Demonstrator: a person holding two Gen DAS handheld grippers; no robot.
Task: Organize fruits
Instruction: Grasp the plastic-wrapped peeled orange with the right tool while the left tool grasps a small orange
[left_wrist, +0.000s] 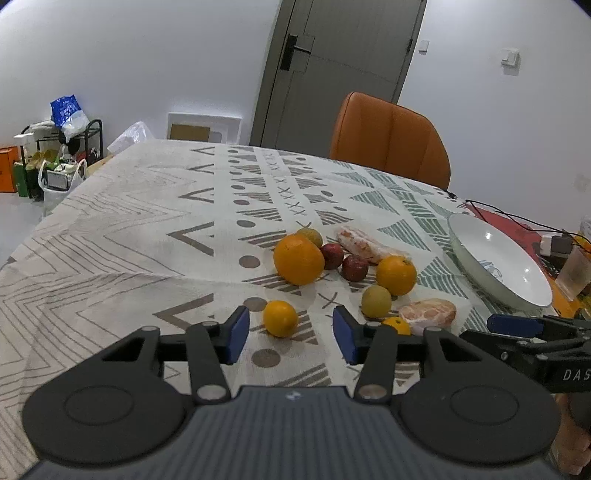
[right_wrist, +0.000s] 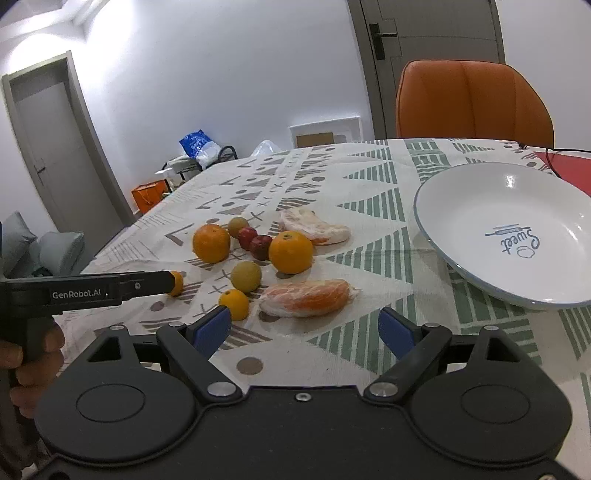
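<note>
Fruit lies in a loose cluster toward the middle of the patterned grey-and-green tablecloth (left_wrist: 140, 229), all of it still on the cloth and none in the white shallow plate with a blue rim (right_wrist: 476, 206), which sits near the right edge of the table. My left gripper (left_wrist: 290, 334) hangs just short of the small round orange tangerine (left_wrist: 280, 318) at the near side of the cluster; its blue pads stand apart on either side and do not press on it, so I hold nothing there. My right gripper (right_wrist: 304, 328) is spread wide and empty, with the peeled orange segment wrapped in clear film (right_wrist: 308, 298) lying just ahead of its fingertips. Behind it rest a yellow-green round fruit (right_wrist: 246, 276), two large oranges (right_wrist: 290, 252), two dark red small fruits (right_wrist: 255, 242) and a second wrapped peeled piece (right_wrist: 314, 227).
</note>
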